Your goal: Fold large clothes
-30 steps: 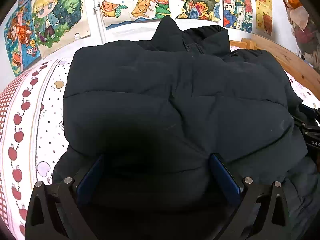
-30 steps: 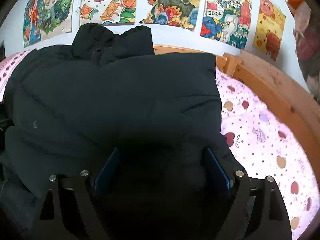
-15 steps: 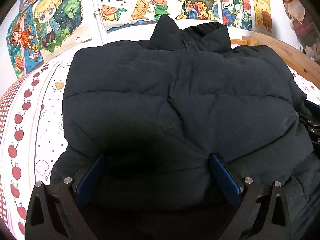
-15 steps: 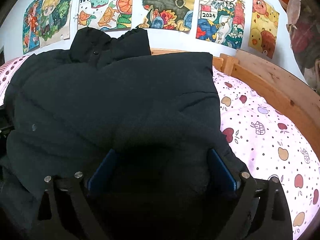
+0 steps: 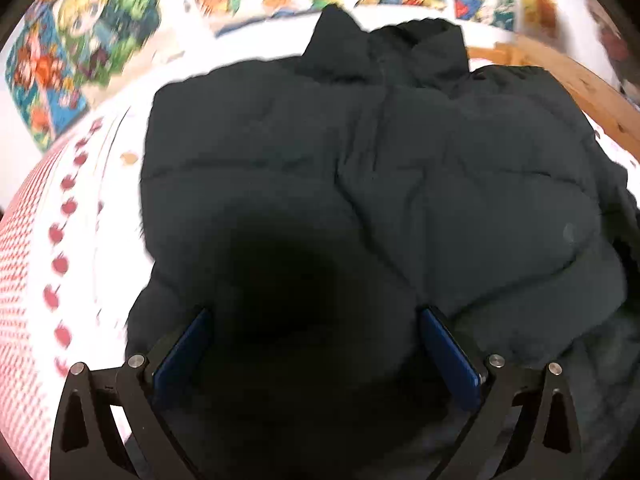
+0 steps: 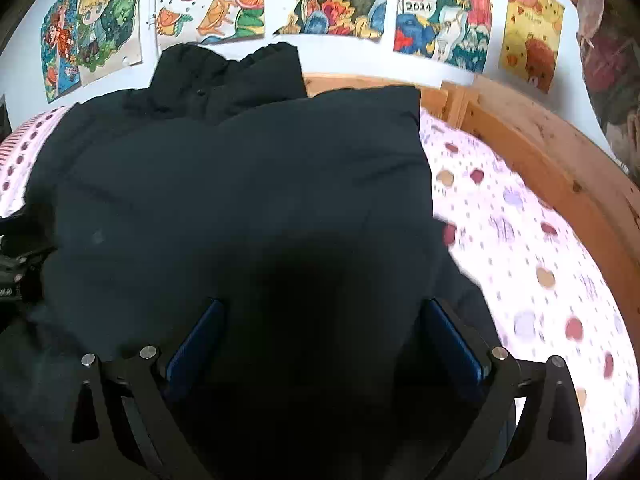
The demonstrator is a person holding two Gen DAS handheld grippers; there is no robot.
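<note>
Black padded jacket spread across the bed, collar end toward the wall, hem end toward both cameras. Its collar stands bunched against the wall, below the row of drawings.

Left view: the left claw points down at the near part of the jacket. Its blue pads stand wide apart, with a dark mound of fabric lying between them. Whether the pads press on that fabric cannot be told; the picture is blurred here. The jacket's left edge runs down beside a strip of bare sheet printed with red apples. Beyond that strip lies a red checked border, so open room remains on that side.

Right view: the right claw is opening. Its pads stand at either side of the dark fabric below them and do not clearly press on it. The jacket's right edge falls straight from a square corner toward the claw. To the right of that edge a broad stretch of dotted pink sheet lies bare, up to the wooden frame that curves around it. At the far left margin of this view a black device rests at the jacket's edge.
</note>
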